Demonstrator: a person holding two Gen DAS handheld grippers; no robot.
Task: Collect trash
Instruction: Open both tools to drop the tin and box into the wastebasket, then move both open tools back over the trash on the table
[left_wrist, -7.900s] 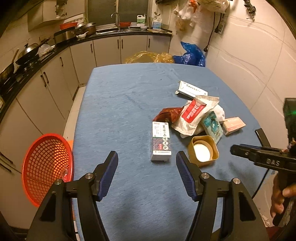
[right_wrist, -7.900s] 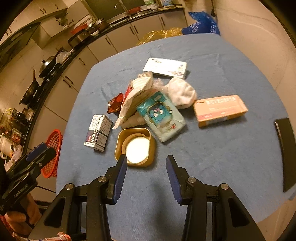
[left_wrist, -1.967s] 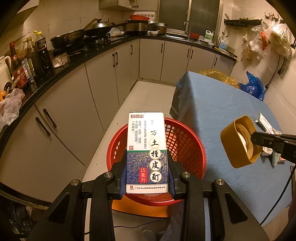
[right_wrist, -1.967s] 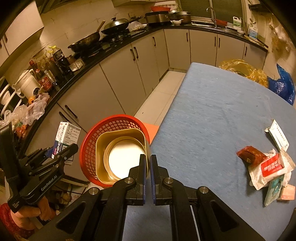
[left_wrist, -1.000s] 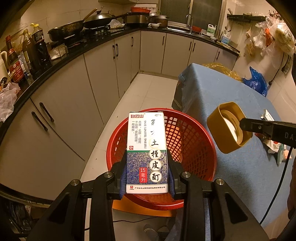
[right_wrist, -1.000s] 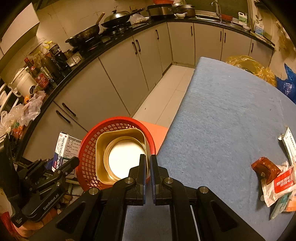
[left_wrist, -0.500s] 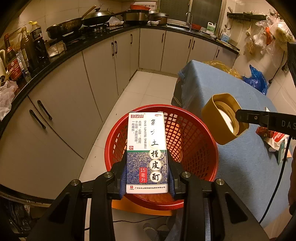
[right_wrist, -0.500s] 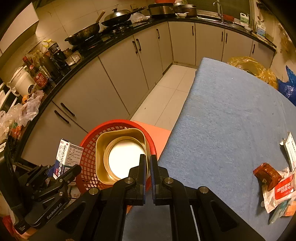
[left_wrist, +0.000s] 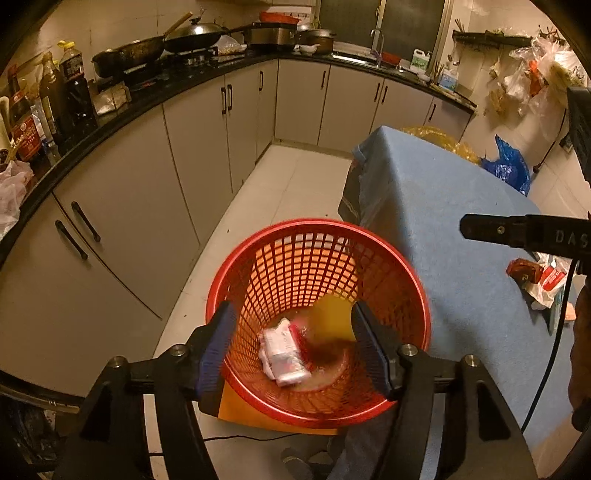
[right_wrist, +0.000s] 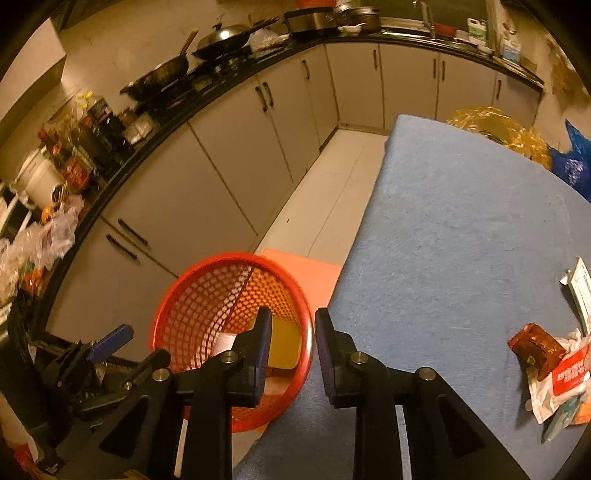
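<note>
A red mesh basket (left_wrist: 369, 406) stands on the floor beside the blue table (left_wrist: 450, 206). A white box (left_wrist: 282, 350) and a yellow container (left_wrist: 332, 315) lie blurred inside it. My left gripper (left_wrist: 295, 350) is open and empty above the basket. My right gripper (right_wrist: 290, 343) is open and empty over the basket's rim (right_wrist: 306, 332) at the table edge; it also shows in the left wrist view (left_wrist: 517, 232). The yellow container (right_wrist: 284, 345) shows between its fingers. Remaining trash (right_wrist: 554, 365) lies on the table's right side.
Grey kitchen cabinets (left_wrist: 207, 155) and a black counter with pans and bottles curve along the left. An orange mat (right_wrist: 306, 273) lies under the basket. Yellow (right_wrist: 495, 133) and blue (left_wrist: 508, 166) bags sit beyond the table's far end.
Both grippers have opened. The box has dropped from the left gripper and the yellow container from the right gripper into the red basket.
</note>
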